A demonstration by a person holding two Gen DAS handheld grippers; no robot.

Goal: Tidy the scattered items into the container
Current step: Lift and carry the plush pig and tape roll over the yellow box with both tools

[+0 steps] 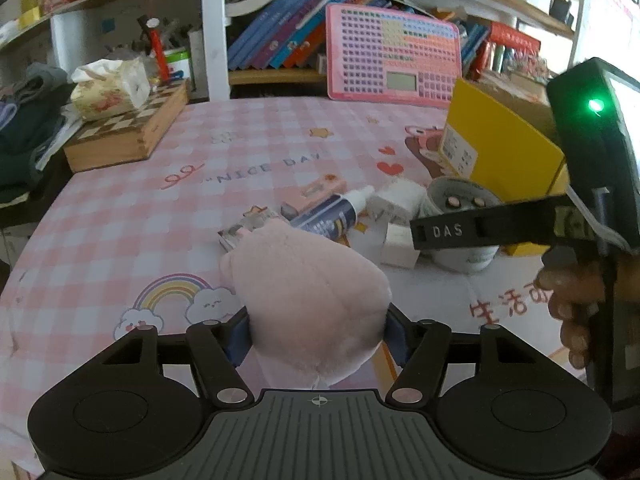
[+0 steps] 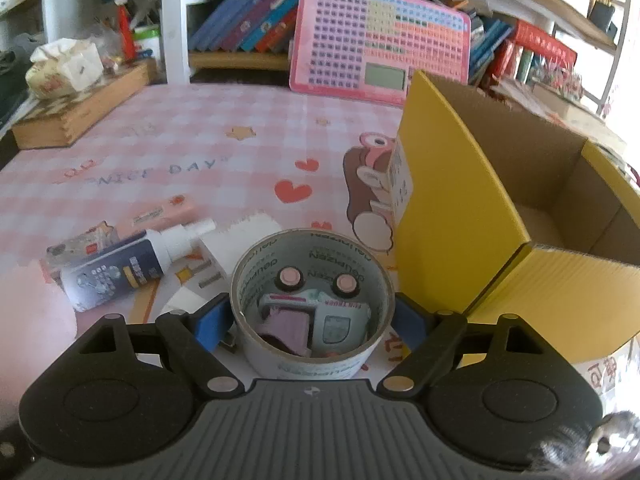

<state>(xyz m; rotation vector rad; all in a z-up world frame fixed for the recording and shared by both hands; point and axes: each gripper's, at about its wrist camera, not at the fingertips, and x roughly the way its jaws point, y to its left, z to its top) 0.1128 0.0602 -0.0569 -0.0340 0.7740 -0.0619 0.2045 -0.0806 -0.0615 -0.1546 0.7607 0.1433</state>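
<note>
My left gripper point(image 1: 316, 332) is shut on a pink plush toy point(image 1: 308, 292), held above the checked tablecloth point(image 1: 200, 184). My right gripper point(image 2: 310, 322) is shut on a roll of tape point(image 2: 312, 360), its blue pads pressing both sides. Lying on its side inside the roll is a toy car point(image 2: 332, 320). Just right of the roll stands an open yellow cardboard box point(image 2: 520, 184), nothing visible inside it. In the left wrist view the roll point(image 1: 440, 196) is crossed by one of the right gripper's fingers point(image 1: 480, 232), in front of the box point(image 1: 500, 144).
Left of the roll lie a spray bottle point(image 2: 120, 268), a pink carton point(image 2: 160, 212), a small packet point(image 2: 80, 240) and white boxes point(image 1: 396, 200). A chessboard box point(image 1: 124, 132) with a tissue pack sits back left. A pink keypad toy point(image 2: 380, 40) leans on the bookshelf.
</note>
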